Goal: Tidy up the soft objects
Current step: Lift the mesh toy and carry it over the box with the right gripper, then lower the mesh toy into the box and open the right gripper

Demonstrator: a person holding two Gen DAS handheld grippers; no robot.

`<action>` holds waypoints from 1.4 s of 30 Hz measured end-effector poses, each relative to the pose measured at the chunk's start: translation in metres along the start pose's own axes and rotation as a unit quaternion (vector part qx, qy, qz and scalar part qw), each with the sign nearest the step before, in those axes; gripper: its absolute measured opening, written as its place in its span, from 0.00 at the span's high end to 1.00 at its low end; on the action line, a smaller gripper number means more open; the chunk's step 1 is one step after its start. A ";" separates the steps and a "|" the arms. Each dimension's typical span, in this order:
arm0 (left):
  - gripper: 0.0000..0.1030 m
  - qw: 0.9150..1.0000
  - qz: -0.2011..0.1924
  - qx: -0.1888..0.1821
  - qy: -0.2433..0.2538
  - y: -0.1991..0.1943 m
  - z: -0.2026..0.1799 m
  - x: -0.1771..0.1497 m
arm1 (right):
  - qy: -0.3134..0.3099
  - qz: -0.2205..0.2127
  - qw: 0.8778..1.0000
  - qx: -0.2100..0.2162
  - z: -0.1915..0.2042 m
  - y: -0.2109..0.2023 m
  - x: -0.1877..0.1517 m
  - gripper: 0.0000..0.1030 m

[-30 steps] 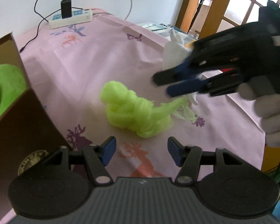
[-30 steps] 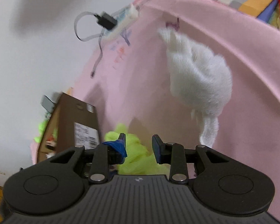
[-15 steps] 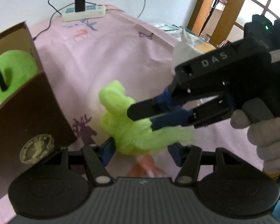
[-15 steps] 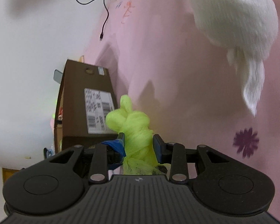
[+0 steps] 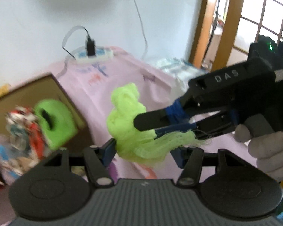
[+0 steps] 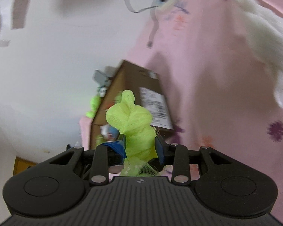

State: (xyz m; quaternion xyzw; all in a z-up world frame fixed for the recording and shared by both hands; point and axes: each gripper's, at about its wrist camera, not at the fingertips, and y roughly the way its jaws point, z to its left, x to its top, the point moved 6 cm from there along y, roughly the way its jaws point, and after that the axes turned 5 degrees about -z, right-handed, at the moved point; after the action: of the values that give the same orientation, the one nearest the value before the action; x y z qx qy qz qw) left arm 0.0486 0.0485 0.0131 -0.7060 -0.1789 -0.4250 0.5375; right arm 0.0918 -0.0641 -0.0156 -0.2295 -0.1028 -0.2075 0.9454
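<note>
Currently my right gripper is clamping the knotted lime-green mesh cloth between its blue pads; its jaws have just been opening a little, but the cloth is filling the gap and both pads are pressing on it. Seen from the right wrist, the knot is sticking up at 12 o'clock from the jaws and frayed ends are trailing back toward the camera.

My left gripper is sitting apart, jaws wide. The same cloth is hanging between its fingers in the left wrist view; whether the left pad is touching it I cannot tell, and the right pad stays clear.

From the left wrist, the right gripper is coming in from 3 o'clock, with a gloved hand wrapping its handle.

Cardboard box is sitting at 9 o'clock of the cloth, on the pink tablecloth. Inside it a bright green plush is lying next to a blurred red-and-white bundle.

White plush toy is lying on the tablecloth at 2 o'clock in the right wrist view, well apart from the cloth. Power strip with a black plug is sitting at 12 o'clock, at the far table edge.
</note>
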 end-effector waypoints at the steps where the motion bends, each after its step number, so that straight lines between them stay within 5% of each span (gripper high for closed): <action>1: 0.41 1.000 -0.009 0.005 -0.003 -0.007 0.006 0.005 | -0.010 -0.001 1.000 0.009 0.009 0.001 0.001 0.82; 13: 0.41 0.995 -0.059 0.079 -0.018 -0.047 0.093 0.032 | -0.076 -0.004 0.996 0.047 0.083 0.078 0.007 0.81; 21: 0.41 0.995 -0.020 0.094 -0.020 -0.026 0.129 0.011 | -0.113 -0.011 0.993 -0.039 0.075 0.119 -0.004 0.82; 29: 0.41 0.996 0.023 0.088 -0.025 -0.009 0.140 -0.011 | -0.206 -0.042 0.966 -0.151 0.076 0.133 -0.007 0.84; 34: 0.40 0.996 0.024 0.075 -0.031 -0.008 0.143 -0.011 | -0.173 -0.052 0.974 -0.136 0.068 0.125 -0.001 0.84; 42: 0.40 0.995 0.032 0.088 -0.030 -0.012 0.141 -0.005 | -0.192 -0.067 0.968 -0.146 0.080 0.115 -0.008 0.83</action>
State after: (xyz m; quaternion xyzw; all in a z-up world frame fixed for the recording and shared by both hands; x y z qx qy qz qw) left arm 0.0939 0.1821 0.0077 -0.6738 -0.2092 -0.3684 0.6053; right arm 0.1276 0.0694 0.0066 -0.3935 -0.2660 -0.2352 0.8480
